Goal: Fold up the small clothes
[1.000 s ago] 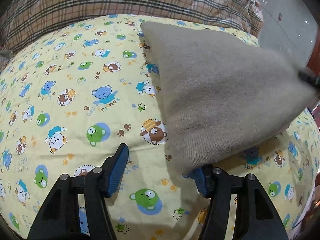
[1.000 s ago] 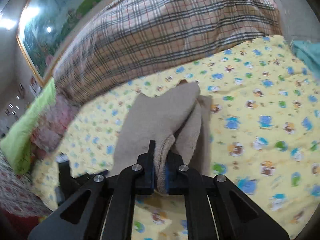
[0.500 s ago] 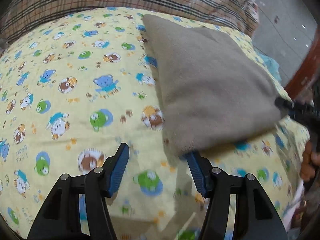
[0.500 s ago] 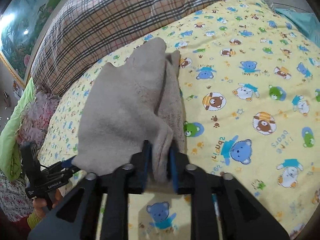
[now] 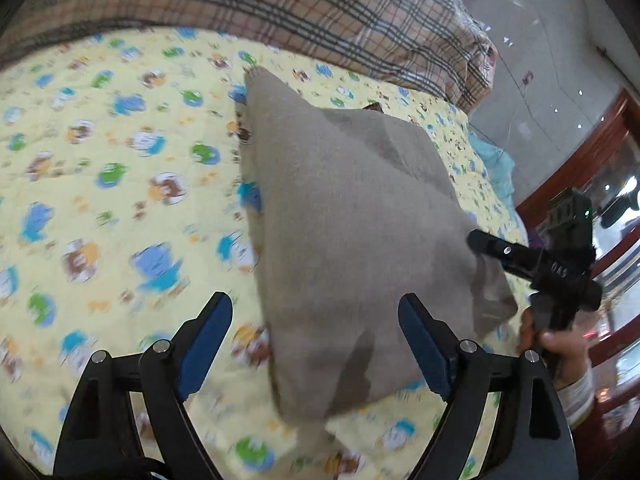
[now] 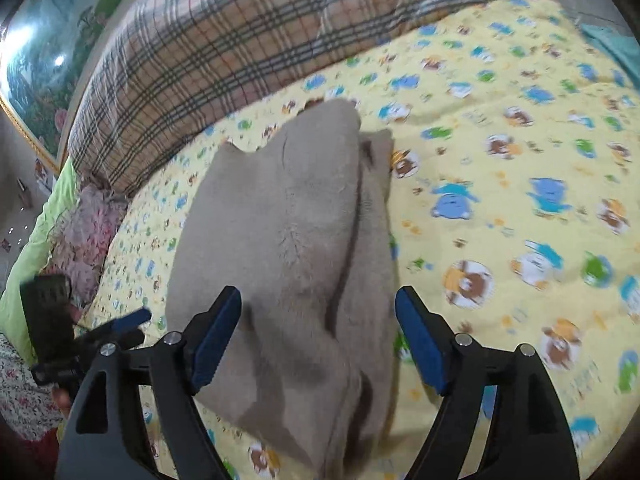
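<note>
A beige knitted garment (image 5: 352, 216) lies folded on a yellow cartoon-print quilt (image 5: 100, 168). My left gripper (image 5: 316, 340) is open, its blue pads either side of the garment's near corner, holding nothing. My right gripper (image 6: 318, 336) is open too, straddling the garment's near edge (image 6: 296, 248); the cloth lies between the pads, untouched. In the left wrist view the right gripper's body (image 5: 552, 264) shows at the garment's right corner. In the right wrist view the left gripper (image 6: 96, 336) shows at the far left.
A plaid blanket (image 5: 280, 4) lies along the far side of the quilt (image 6: 520, 160). A teal cloth (image 5: 492, 160) and a red wooden frame (image 5: 580, 152) are at the right. A green cloth (image 6: 44, 224) and pink fluffy item (image 6: 88, 232) are at the left.
My right gripper has opened and let go of the garment's edge, which has dropped onto the quilt. My left gripper stays open and has shifted so the garment corner sits between its pads.
</note>
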### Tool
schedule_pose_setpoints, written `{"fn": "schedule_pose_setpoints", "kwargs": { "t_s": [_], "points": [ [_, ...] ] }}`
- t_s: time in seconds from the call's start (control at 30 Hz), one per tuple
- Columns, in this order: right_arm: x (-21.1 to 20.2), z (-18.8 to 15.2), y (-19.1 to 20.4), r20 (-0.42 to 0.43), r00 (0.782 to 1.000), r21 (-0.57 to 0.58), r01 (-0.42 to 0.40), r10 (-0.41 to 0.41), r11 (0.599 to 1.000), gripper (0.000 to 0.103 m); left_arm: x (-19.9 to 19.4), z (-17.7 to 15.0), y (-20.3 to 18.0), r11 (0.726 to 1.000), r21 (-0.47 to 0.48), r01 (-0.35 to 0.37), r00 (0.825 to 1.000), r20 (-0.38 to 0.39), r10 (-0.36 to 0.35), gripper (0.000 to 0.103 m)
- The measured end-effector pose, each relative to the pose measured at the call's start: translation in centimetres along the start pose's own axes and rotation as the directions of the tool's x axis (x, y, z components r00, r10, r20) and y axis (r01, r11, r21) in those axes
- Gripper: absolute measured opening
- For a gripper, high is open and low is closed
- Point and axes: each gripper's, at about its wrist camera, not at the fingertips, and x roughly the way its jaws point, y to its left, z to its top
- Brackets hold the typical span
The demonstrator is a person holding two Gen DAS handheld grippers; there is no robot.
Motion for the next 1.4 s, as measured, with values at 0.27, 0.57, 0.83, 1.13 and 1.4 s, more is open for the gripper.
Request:
{"fn": "schedule_pose_setpoints", "kwargs": {
  "t_s": [0.27, 0.57, 0.83, 1.13, 1.4],
  "points": [
    [3.2, 3.3, -2.0, -0.019, 0.999, 0.048, -0.046, 0.047, 0.998, 0.080, 5.1, 3.1, 1.5, 0.998, -0.063, -0.022, 0.999, -0.033, 0.020, 0.102],
    [6.3, 3.5, -1.3, -0.087, 0.981, 0.069, -0.165, 0.171, 0.984, 0.050, 7.2, 4.4, 1.9, 0.987, -0.107, 0.123, 0.992, -0.006, -0.124, 0.063],
    [2.7, 2.6, 3.5, 0.004, 0.973, 0.055, -0.230, 0.231, 0.972, 0.040, 0.5, 2.9, 2.5, 0.988, -0.098, 0.121, 0.990, 0.081, -0.114, 0.031],
    [6.1, -2.4, 15.7, -0.102, 0.896, -0.036, -0.438, 0.433, 0.898, 0.039, -13.4, -3.8, 9.3, 0.980, -0.197, -0.009, 0.977, 0.208, 0.050, 0.031],
    [12.1, -7.0, 23.6, -0.217, 0.812, -0.048, -0.563, 0.541, 0.825, 0.039, -20.1, -10.1, 15.3, 0.949, -0.307, -0.078, 0.958, 0.240, 0.157, 0.029]
  ]
}}
